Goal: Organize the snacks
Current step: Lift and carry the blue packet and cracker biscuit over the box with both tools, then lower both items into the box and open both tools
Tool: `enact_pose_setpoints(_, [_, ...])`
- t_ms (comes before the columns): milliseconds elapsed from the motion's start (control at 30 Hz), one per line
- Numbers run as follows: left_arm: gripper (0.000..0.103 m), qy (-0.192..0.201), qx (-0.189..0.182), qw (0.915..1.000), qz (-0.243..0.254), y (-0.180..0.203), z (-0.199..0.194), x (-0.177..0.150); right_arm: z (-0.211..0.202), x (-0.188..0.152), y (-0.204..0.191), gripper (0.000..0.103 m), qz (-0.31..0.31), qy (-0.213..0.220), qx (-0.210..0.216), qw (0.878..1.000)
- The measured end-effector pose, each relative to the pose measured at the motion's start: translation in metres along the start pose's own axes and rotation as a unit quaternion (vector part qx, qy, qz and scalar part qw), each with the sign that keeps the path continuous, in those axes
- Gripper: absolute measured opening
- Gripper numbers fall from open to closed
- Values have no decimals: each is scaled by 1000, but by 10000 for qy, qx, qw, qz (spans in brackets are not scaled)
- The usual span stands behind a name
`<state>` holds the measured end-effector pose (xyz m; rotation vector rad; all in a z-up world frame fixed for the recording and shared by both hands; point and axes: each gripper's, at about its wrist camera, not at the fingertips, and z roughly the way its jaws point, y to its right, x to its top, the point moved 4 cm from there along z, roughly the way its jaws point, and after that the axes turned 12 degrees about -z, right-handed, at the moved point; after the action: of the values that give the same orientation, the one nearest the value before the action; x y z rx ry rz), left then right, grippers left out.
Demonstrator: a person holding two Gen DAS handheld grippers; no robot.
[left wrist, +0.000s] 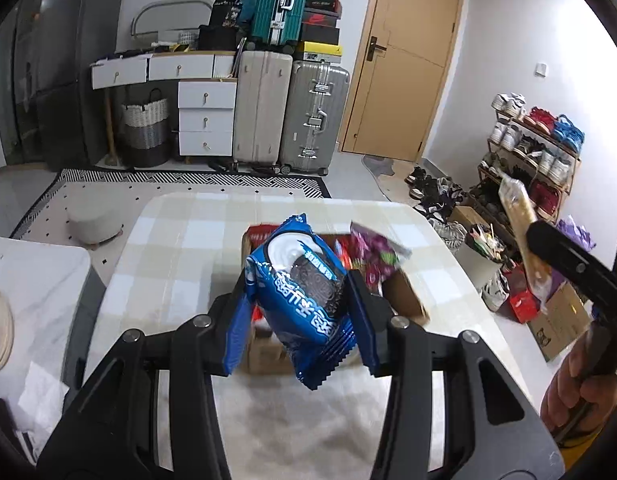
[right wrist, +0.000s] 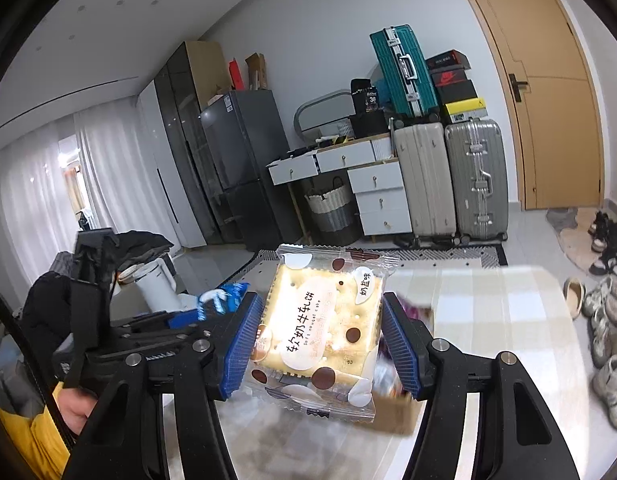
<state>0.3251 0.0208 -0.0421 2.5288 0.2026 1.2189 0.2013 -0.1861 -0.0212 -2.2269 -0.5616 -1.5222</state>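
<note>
My left gripper [left wrist: 298,320] is shut on a blue cookie packet [left wrist: 298,296] and holds it above a brown cardboard box [left wrist: 404,294] of snacks on the checked table [left wrist: 180,248]. A purple packet [left wrist: 374,254] and red packets [left wrist: 260,234] stick out of the box. My right gripper [right wrist: 318,338] is shut on a clear nougat cracker packet [right wrist: 322,328] above the same box [right wrist: 392,412]. The right gripper also shows at the right edge of the left wrist view [left wrist: 568,264], with its packet [left wrist: 518,208]. The left gripper and blue packet [right wrist: 222,296] show at the left of the right wrist view.
The table has a beige checked cloth [right wrist: 488,304]. Beyond it stand suitcases [left wrist: 292,112], white drawers [left wrist: 206,118], a basket [left wrist: 144,128] and a dark fridge [left wrist: 64,64]. A shoe rack [left wrist: 536,148] and boxes stand to the right by the wooden door [left wrist: 408,60].
</note>
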Motion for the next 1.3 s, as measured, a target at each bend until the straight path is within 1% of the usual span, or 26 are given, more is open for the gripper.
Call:
enact_pose_setpoints(100, [42, -200, -68, 9997, -100, 8, 36, 17, 27, 18, 14, 61, -12, -108, 7, 9999])
enact_pose_setpoints(167, [42, -411, -91, 9990, -179, 11, 60, 23, 47, 26, 23, 61, 11, -239, -21, 9997])
enact_pose_setpoints(233, [42, -572, -114, 9981, -213, 14, 84, 28, 69, 30, 30, 61, 21, -408, -35, 9992])
enact_pose_setpoints(300, [42, -626, -45, 9979, -159, 16, 103, 31, 90, 29, 38, 61, 77, -592, -52, 9982])
enact_pose_setpoints(400, [42, -801, -92, 9967, -89, 17, 127, 27, 120, 16, 47, 61, 186, -926, -37, 9955])
enact_pose_setpoints(433, [42, -881, -227, 9958, -50, 19, 135, 26, 128, 12, 50, 61, 195, -1026, -31, 9945])
enact_pose_setpoints(533, [42, -955, -134, 9952, 183, 23, 154, 20, 148, -7, 53, 61, 196, -1310, -91, 9911])
enact_pose_setpoints(633, [42, -1068, -174, 9938, 236, 19, 167, 13, 158, -23, 56, 61, 228, -1415, -96, 9896])
enact_pose_setpoints(733, [42, -1131, -223, 9929, 277, 15, 177, 8, 165, -30, 61, 61, 268, -1486, -112, 9885])
enact_pose_setpoints(833, [42, -1195, -167, 9921, 350, 14, 189, 6, 171, -39, 67, 61, 375, -1564, -124, 9869])
enact_pose_setpoints(967, [42, -1232, -112, 9917, 358, 11, 193, 1, 173, -47, 70, 61, 424, -1633, -130, 9856])
enact_pose_setpoints(1067, [42, -1215, -163, 9917, 374, 9, 192, -1, 171, -53, 71, 61, 433, -1643, -126, 9854])
enact_pose_setpoints(1167, [42, -1230, -83, 9913, 467, 8, 186, -6, 174, -58, 74, 61, 450, -1666, -164, 9849])
enact_pose_setpoints(1300, [42, -1172, -119, 9920, 452, 6, 176, -6, 174, -61, 74, 61, 484, -1683, -134, 9845])
